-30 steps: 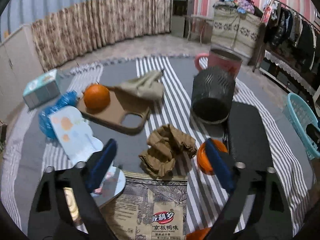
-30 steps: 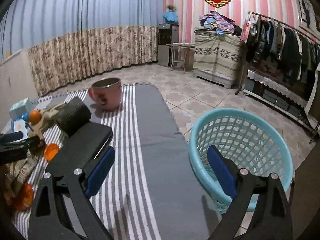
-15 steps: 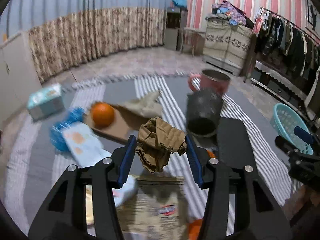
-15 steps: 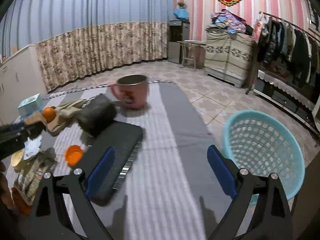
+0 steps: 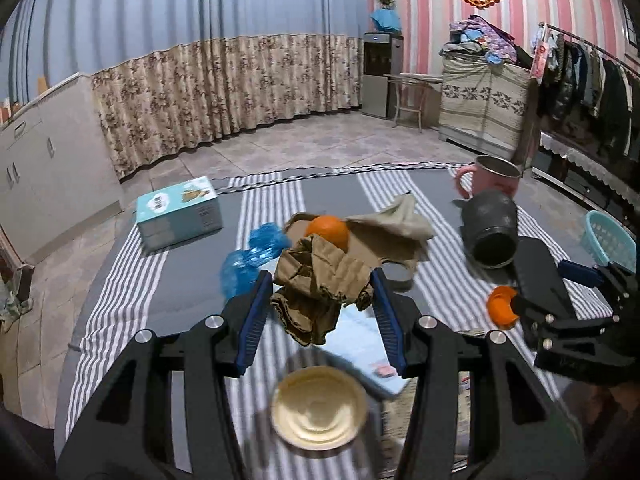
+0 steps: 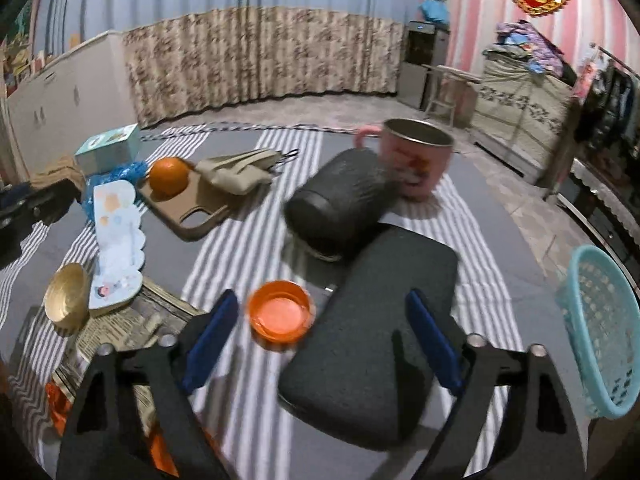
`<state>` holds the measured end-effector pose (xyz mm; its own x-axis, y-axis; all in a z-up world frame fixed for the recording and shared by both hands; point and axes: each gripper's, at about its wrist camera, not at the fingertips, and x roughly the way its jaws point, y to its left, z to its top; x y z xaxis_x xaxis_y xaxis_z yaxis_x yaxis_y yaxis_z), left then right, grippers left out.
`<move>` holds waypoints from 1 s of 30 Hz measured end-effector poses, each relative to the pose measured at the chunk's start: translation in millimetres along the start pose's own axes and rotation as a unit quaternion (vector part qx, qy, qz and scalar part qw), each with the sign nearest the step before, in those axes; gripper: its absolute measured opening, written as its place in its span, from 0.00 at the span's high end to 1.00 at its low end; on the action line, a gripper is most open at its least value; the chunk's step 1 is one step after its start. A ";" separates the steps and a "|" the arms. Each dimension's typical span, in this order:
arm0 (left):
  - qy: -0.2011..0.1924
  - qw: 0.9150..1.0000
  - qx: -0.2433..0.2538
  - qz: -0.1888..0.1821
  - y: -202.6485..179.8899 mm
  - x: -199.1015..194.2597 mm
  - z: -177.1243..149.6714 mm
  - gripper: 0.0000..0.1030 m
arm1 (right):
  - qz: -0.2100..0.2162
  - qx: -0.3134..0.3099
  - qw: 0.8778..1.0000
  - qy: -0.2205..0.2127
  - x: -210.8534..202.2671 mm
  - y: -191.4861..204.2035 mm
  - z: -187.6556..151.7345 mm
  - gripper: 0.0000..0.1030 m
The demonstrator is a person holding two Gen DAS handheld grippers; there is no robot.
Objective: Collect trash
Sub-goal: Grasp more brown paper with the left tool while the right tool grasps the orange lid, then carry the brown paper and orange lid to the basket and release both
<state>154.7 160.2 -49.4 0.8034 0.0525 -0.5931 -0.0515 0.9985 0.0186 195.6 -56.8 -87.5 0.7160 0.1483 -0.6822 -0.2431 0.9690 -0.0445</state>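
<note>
Paper (image 5: 320, 284), a crumpled brown wad, sits pinched between the blue pads of the left claw (image 5: 318, 312), whose jaws stand about half closed and press it from both sides; it hangs clear of the striped cloth (image 5: 264, 208), above a gold lid (image 5: 319, 410) that lies just below the claw. The step in hand looks like the carry: one piece of trash is up and wants taking to the basket (image 5: 610, 240), which stands well off to the claw's right, past the dark pad (image 5: 536, 264). That move calls for a steady squeeze, since the wad is soft and loose at its lower end, and for a path that clears the right claw (image 5: 560, 284) on the way. The wad has no real heading; its long axis runs roughly up and down, top bunched between the pads, ragged tail drooping toward the lid. Beyond it lie an orange (image 5: 327, 231) on a board and a blue bag (image 5: 256, 256) to the left. Right claw (image 6: 320, 336) is empty, jaws wide but closing, with an orange cap (image 6: 279, 314) on the cloth between its fingers, untouched; likely its next pick. From there the basket (image 6: 600, 332) is near, off to its right.
</note>
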 end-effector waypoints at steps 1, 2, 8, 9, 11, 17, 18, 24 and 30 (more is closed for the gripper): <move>0.002 1.000 -0.004 0.000 4.4 1.5 -0.7 0.52 | 0.007 0.000 1.000 0.006 3.6 1.7 3.2 0.27; 0.002 1.000 -0.006 0.000 7.7 2.1 -2.8 0.52 | 0.012 0.001 1.000 0.012 7.5 2.7 5.3 0.30; -0.002 1.000 -0.013 0.001 18.3 5.3 -3.8 0.52 | 0.036 -0.003 0.998 0.042 24.1 16.6 7.6 0.48; -0.003 1.000 -0.014 0.000 19.0 5.8 -3.7 0.52 | 0.035 -0.004 0.998 0.047 27.1 17.5 8.0 0.51; -0.003 1.000 -0.018 -0.004 18.3 6.7 -3.8 0.52 | 0.036 0.000 0.998 0.054 30.7 16.4 8.9 0.55; -0.004 1.000 -0.013 -0.006 14.2 4.2 -4.8 0.52 | 0.042 0.014 0.997 0.064 33.8 13.7 7.0 0.61; -0.004 1.000 -0.013 -0.006 14.0 4.2 -4.8 0.52 | 0.046 0.020 0.997 0.066 33.3 14.0 5.8 0.61; 0.000 1.000 -0.009 -0.003 11.1 3.3 -4.4 0.52 | 0.049 0.034 0.997 0.054 31.0 13.2 5.0 0.61; 0.000 1.000 -0.005 0.001 2.2 -1.7 1.1 0.52 | 0.041 0.048 0.998 -0.007 2.5 -6.1 13.8 0.61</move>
<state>153.9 162.3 -47.6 0.8032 0.0535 -0.5933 -0.0578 0.9983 0.0117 207.8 -59.7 -78.8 0.7058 0.2292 -0.6703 -0.2379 0.9679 0.0804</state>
